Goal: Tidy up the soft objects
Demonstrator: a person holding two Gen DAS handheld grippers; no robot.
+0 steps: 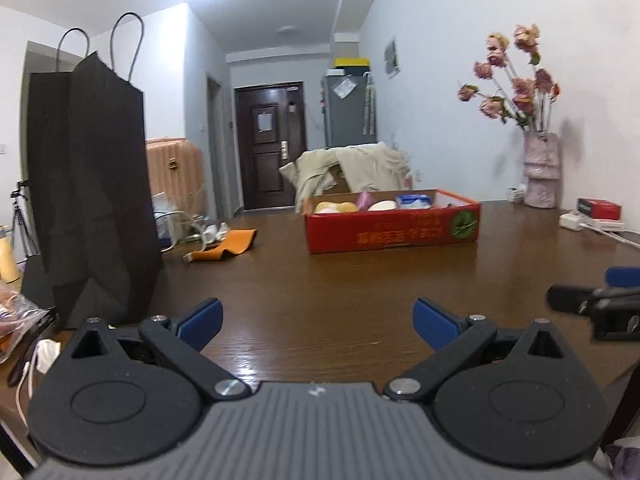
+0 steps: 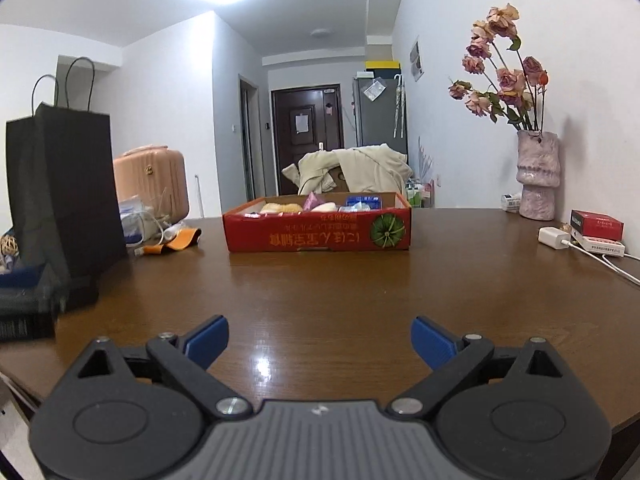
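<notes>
Left gripper [image 1: 318, 322] is seen spread wide above the wooden table [image 1: 360, 280], nothing between its blue pads; right gripper [image 2: 320, 340] likewise wide and empty. Red cardboard box [image 2: 318, 232] is taken as landmark, well beyond both grippers on the table. Soft objects [image 2: 320, 203] are seen inside the box, packed along its far side. Black paper bag [image 2: 60, 196] stands upright left of the box, orange cloth [image 2: 180, 240] lying between them. Vase of pink flowers [image 2: 536, 176] is placed right of the box, by the wall
</notes>
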